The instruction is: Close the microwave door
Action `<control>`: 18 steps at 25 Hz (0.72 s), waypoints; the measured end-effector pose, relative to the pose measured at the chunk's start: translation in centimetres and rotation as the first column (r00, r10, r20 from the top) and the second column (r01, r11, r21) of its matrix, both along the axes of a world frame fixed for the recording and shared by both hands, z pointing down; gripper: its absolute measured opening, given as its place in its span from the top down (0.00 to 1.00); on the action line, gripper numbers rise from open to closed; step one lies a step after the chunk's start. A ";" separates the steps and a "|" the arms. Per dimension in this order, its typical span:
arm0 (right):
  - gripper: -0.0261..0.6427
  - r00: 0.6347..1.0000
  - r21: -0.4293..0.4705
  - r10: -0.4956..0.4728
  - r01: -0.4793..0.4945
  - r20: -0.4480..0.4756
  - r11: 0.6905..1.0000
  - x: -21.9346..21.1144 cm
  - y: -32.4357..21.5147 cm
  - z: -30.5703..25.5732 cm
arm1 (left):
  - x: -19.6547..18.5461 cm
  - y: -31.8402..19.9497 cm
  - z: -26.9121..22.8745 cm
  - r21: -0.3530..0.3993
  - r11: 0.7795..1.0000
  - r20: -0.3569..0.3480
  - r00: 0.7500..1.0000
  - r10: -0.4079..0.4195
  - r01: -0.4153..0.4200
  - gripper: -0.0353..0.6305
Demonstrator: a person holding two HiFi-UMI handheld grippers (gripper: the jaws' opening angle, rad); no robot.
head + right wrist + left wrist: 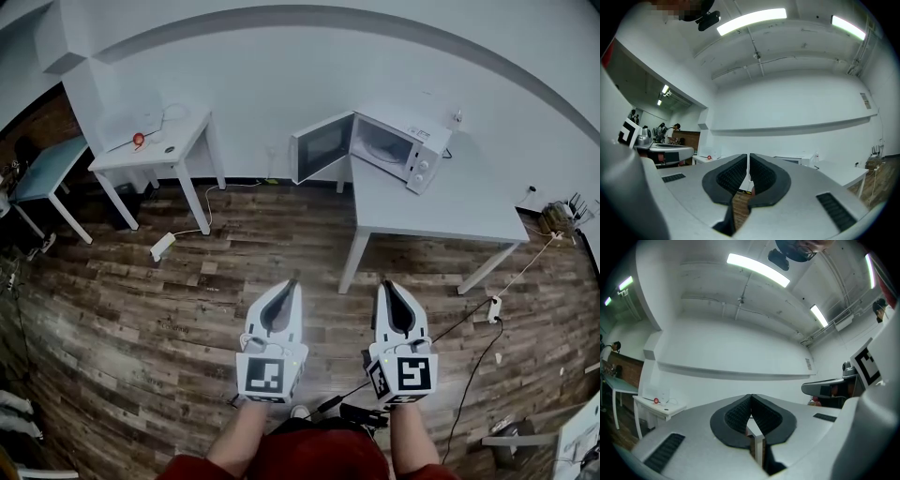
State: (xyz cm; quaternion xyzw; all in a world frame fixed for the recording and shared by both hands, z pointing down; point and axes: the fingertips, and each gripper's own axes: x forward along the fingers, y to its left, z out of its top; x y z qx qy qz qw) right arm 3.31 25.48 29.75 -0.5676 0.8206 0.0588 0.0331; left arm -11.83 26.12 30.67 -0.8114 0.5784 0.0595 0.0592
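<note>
The white microwave (pixel 398 150) stands at the back corner of a grey table (pixel 441 202), against the wall. Its door (pixel 322 147) hangs open to the left, off the table's edge. Both grippers are held low over the wooden floor, well short of the table. My left gripper (pixel 294 281) is shut with nothing between its pads (pixel 751 397). My right gripper (pixel 384 284) is shut and empty too (pixel 748 157). The right gripper view shows the microwave (pixel 790 161) far off, just right of the jaws.
A small white table (pixel 155 141) with a red object (pixel 138 140) stands at the back left, beside a blue-topped table (pixel 47 169). A power strip (pixel 162 247) and cables lie on the floor. Another power strip (pixel 493 307) lies right of the grey table.
</note>
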 end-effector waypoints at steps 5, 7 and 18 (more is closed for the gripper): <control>0.90 1.000 0.000 0.011 -0.011 0.001 1.000 -1.1 -1.7 0.3 | -0.8 -2.0 0.3 0.004 1.000 0.000 1.000 0.019 -0.019 0.91; 0.90 1.000 0.002 0.014 -0.014 0.007 1.000 -1.2 -2.3 0.5 | -0.8 -2.8 0.4 0.003 1.000 -0.010 1.000 0.026 -0.026 0.91; 0.90 0.999 -0.002 0.003 -0.003 0.043 1.000 0.2 -9.1 1.6 | 1.0 -9.4 1.6 -0.002 0.999 0.008 0.999 0.037 -0.037 0.91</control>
